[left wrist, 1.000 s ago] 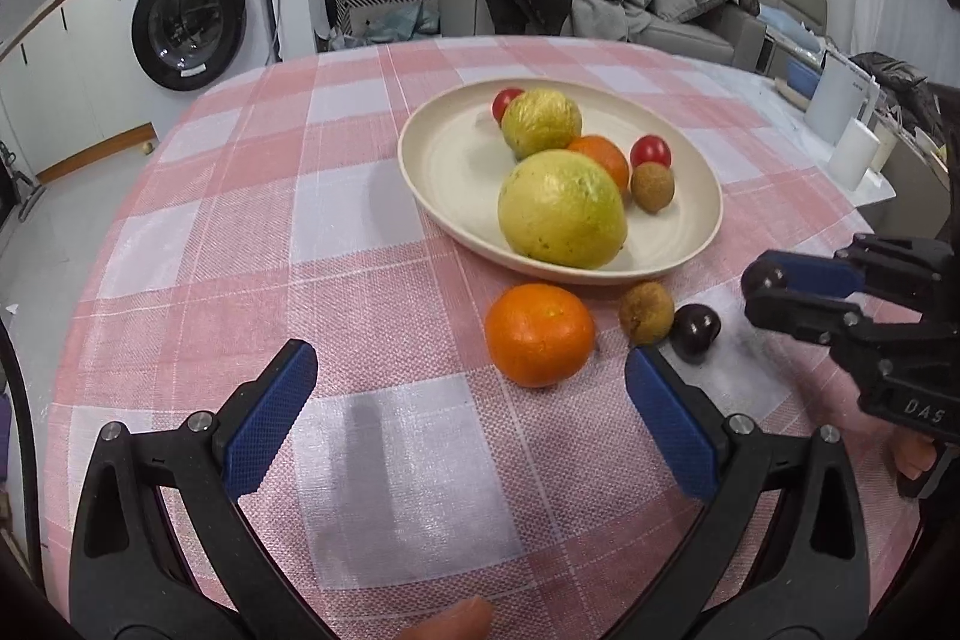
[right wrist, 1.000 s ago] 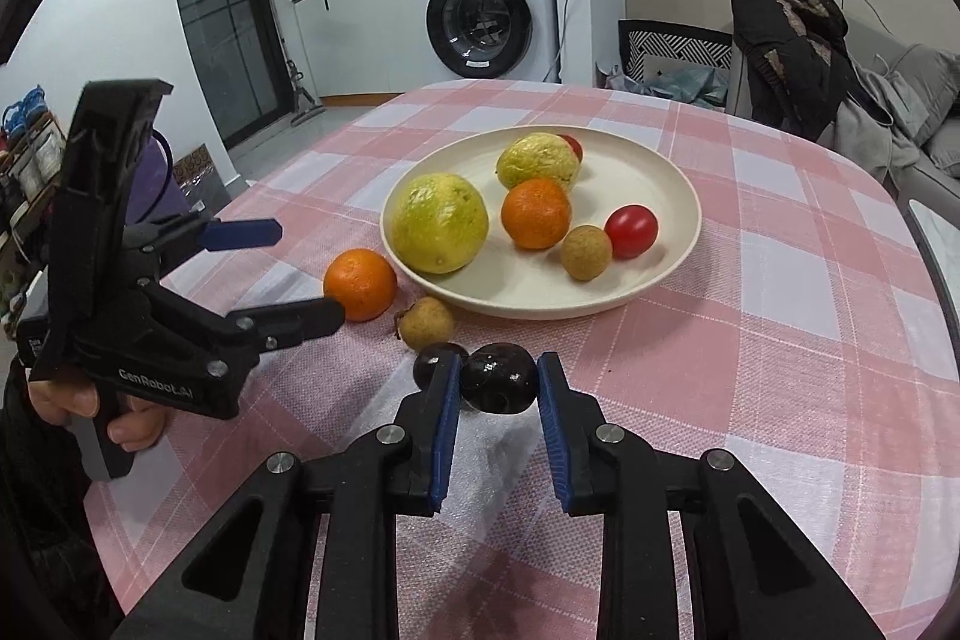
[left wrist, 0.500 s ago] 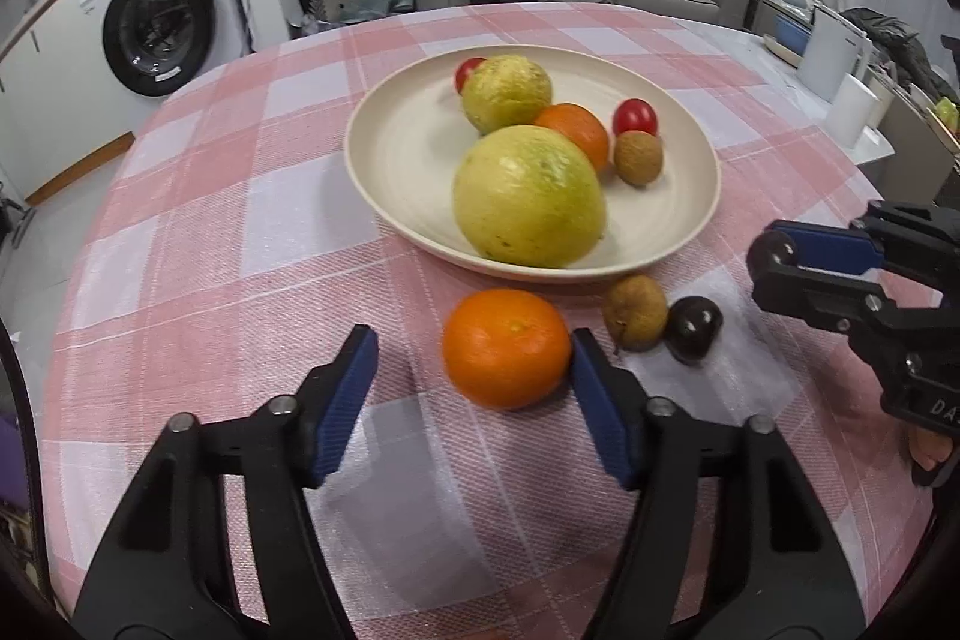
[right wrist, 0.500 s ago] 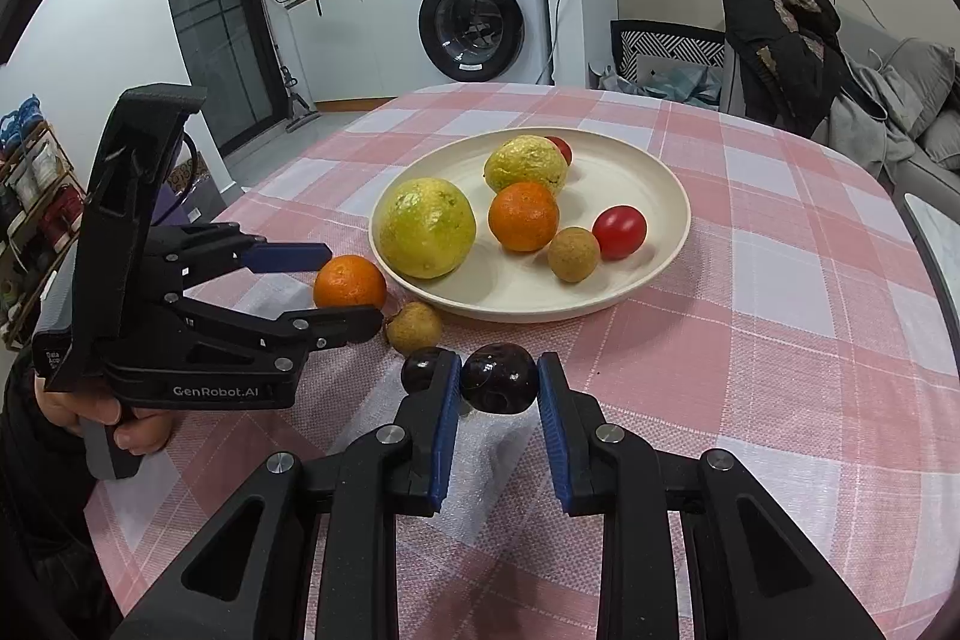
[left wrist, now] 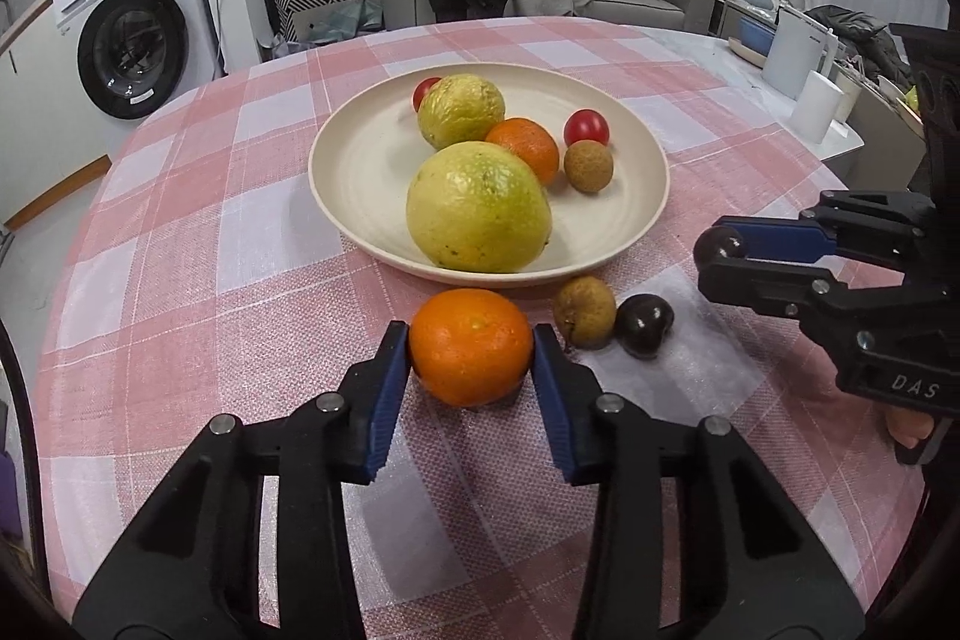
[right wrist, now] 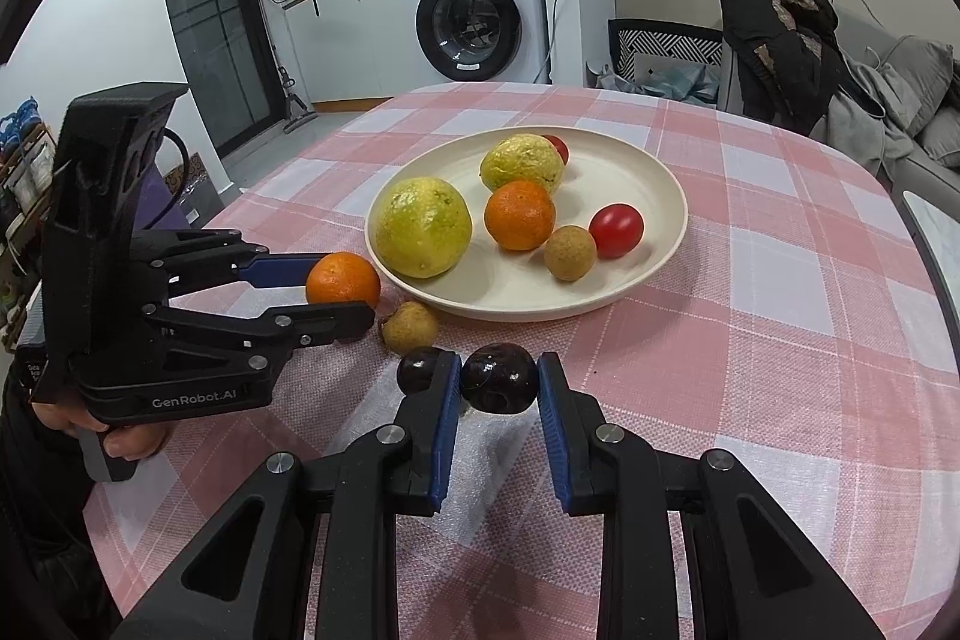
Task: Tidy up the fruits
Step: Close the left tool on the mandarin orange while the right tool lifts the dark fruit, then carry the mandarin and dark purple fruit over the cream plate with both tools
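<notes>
Left wrist view shows our left gripper [left wrist: 471, 340], wide apart a second ago, now pinching the orange [left wrist: 471, 345] on the tablecloth [left wrist: 180, 280] beside the plate [left wrist: 360, 196]. Our right gripper [right wrist: 499, 379] keeps clamping the dark plum [right wrist: 499, 378], so both fruits look ready to lift

We see a cream plate [left wrist: 645, 172] holding two yellow-green citrus, an orange, a brown longan and two red tomatoes, one half hidden behind the far citrus. Just outside its near rim, on the checked cloth, sit a second orange [left wrist: 471, 346], a brown longan [left wrist: 584, 311] and a dark plum [left wrist: 645, 324], the last two touching. Another dark plum [right wrist: 499, 378] sits apart from these, glossy.
</notes>
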Motion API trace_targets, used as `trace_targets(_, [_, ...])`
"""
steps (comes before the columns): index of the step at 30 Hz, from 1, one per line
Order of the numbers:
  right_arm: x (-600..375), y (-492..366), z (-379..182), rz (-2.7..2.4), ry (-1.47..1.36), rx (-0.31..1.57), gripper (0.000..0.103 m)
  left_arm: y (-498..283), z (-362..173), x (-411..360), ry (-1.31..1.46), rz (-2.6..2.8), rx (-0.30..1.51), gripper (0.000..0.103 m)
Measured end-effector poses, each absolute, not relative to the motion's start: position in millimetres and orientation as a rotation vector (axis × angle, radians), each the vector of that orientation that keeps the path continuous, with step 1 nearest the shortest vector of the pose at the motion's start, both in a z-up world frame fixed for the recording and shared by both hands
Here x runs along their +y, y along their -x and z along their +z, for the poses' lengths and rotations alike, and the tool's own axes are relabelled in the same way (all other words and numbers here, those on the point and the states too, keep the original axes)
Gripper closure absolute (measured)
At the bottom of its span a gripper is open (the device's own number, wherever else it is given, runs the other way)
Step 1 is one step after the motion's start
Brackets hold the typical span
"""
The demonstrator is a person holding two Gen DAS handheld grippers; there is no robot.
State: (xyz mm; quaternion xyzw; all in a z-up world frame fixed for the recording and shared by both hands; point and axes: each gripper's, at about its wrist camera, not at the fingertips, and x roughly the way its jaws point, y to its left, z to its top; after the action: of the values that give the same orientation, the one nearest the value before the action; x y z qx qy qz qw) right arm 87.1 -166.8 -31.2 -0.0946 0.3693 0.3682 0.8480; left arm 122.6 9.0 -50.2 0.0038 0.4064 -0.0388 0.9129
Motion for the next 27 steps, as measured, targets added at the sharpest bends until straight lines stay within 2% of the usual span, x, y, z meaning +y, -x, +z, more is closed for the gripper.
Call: trace_targets(27, [-182.2,-96.4,-7.7,0.722,0.106,0.688,0.076,-93.3,-0.7,29.6,0.05,-0.038,0.617,0.065])
